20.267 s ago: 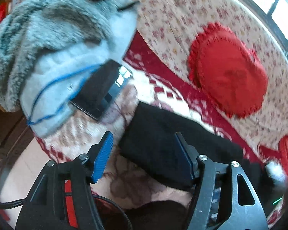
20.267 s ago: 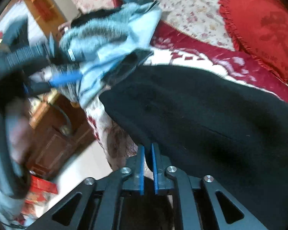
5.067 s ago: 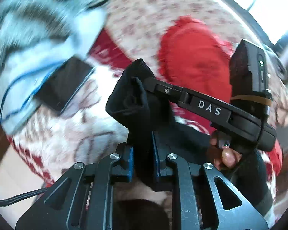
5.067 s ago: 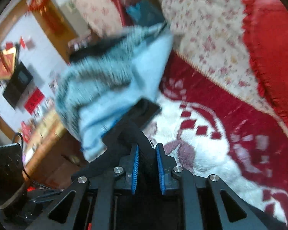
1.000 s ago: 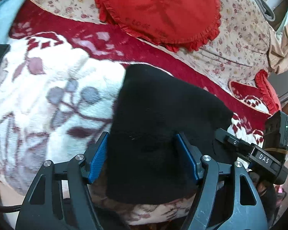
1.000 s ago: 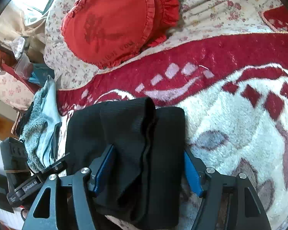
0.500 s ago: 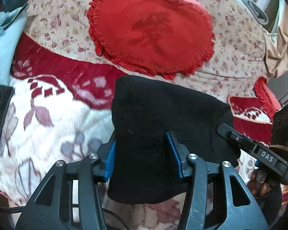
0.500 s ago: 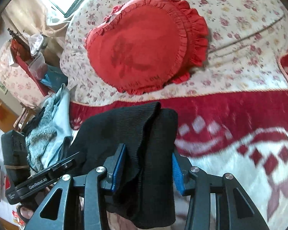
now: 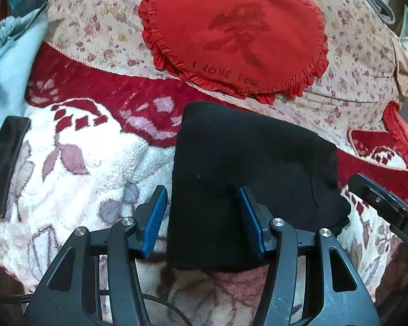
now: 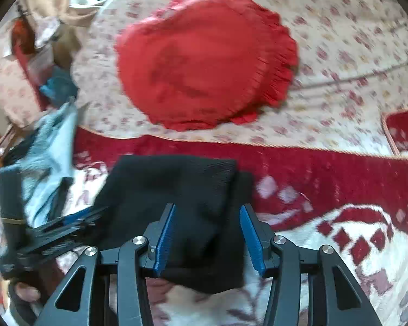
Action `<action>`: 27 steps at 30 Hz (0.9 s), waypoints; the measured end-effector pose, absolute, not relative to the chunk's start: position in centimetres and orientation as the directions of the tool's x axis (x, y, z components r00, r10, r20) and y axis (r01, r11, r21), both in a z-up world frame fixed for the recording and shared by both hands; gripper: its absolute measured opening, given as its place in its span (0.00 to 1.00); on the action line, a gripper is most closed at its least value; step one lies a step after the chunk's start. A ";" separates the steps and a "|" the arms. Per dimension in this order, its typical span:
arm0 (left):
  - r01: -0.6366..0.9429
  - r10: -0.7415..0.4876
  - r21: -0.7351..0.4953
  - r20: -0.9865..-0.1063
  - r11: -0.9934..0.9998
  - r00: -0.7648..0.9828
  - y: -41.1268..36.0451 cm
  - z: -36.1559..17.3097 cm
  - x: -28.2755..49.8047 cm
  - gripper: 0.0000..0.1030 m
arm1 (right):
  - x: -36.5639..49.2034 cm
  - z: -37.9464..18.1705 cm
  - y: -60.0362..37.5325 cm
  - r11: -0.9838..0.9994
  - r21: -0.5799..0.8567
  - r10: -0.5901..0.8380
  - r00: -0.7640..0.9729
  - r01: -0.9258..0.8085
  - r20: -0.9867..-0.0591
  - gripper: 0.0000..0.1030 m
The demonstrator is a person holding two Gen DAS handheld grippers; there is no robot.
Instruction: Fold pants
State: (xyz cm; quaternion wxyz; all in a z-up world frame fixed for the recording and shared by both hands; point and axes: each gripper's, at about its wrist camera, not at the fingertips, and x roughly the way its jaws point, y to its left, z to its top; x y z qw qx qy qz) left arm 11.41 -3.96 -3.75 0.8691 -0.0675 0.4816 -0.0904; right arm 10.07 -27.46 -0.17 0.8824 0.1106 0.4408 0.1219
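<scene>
- Lying at the front of a sofa seat on a plush red-and-white patterned fleece blanket [image 9: 89, 149], the black knit pants [image 9: 244, 163] are folded down to a compact, several-layer bundle, with the front edge hanging slightly over the seat's lip.
- At 9 o'clock in the left wrist view, a flat black slab-like object [image 9: 5, 160] rests on the blanket well apart from the pants; what it is I cannot tell.
- At 12 o'clock sits a red heart-shaped ruffled cushion [image 9: 231, 32] against the floral-print sofa back [image 9: 95, 19], clear of the bundle.
- At 6 o'clock the left gripper [image 9: 201, 217] stands wide apart, its blue pads straddling the bundle's left portion without pinching it.
- In the right wrist view, a pale blue fluffy garment [image 10: 49, 141] lies at 9 o'clock, near the pants' far corner.
- The right gripper [image 10: 206, 239] is likewise spread wide at 6 o'clock, its blue pads either side of the bundle's right portion, where a stepped layer edge shows.
- Handling, as I judge it: the fabric looks soft, limp and light, not fragile, and somewhat grippy. Layers could slide apart, so hold through the full stack near the two front corners, not a single ply.
</scene>
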 end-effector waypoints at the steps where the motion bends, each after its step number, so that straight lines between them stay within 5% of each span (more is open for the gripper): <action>1: 0.092 -0.219 -0.201 -0.823 0.975 0.523 -4.0 -3.7 11.2 0.52 | 9.8 0.1 -27.0 0.946 0.297 0.317 0.582 -0.133 -0.748 0.46; 8: 0.092 -0.147 -0.115 -0.807 0.989 0.573 -4.6 -2.7 8.9 0.52 | 9.8 -4.1 -24.0 0.963 0.212 0.269 0.504 -0.169 -0.821 0.46; 27: 0.043 -0.036 -0.009 -0.740 0.999 0.671 -4.2 1.5 2.4 0.52 | 4.6 2.5 -23.8 0.965 0.190 0.260 0.631 -0.178 -0.731 0.46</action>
